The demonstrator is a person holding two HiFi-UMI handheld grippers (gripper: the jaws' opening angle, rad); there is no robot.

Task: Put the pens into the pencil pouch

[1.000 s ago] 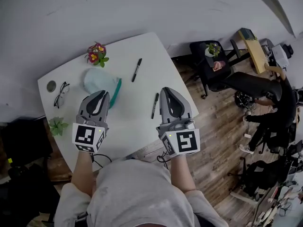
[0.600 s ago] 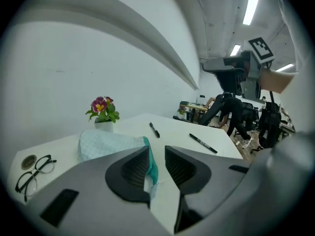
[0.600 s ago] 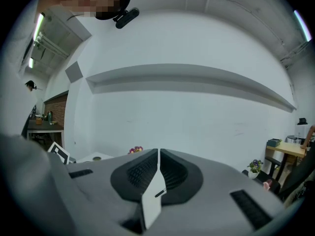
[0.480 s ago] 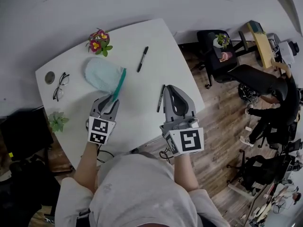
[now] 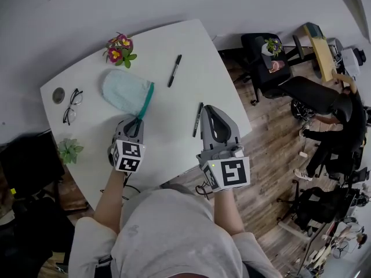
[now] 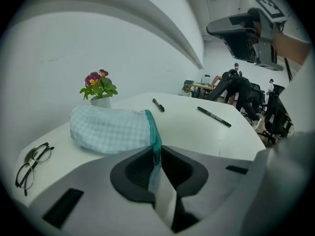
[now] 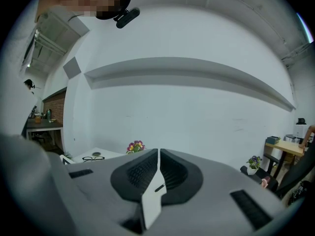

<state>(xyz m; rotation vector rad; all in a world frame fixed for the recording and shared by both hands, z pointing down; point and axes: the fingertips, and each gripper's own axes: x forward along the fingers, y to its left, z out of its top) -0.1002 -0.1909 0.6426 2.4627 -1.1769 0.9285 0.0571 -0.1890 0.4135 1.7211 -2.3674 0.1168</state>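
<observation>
Down and forward goes the left gripper since a second ago: it was held up over the near part of the table, level with the other one, and now it sits low at the near end of the pencil pouch. Its jaws are pinched together on the pouch's teal edge; the left gripper view shows that teal band running straight into the slit between them. The pale checked body of the pouch lies flat on the table beyond the jaw tips, stretching away to the far left.

The right gripper has hardly shifted. It hangs over the near right edge of the table with its jaws closed on each other and nothing between them.

Both pens are outside the pouch, lying loose on the white top. The near pen lies just left of the right gripper's tip, well to the right of the pouch. The far pen lies farther back, right of the pouch's open end. From the left gripper both show beyond the pouch, the far pen and the near pen to its right.

A flower pot stands at the far edge behind the pouch, and a pair of glasses lies to the left of the pouch.
</observation>
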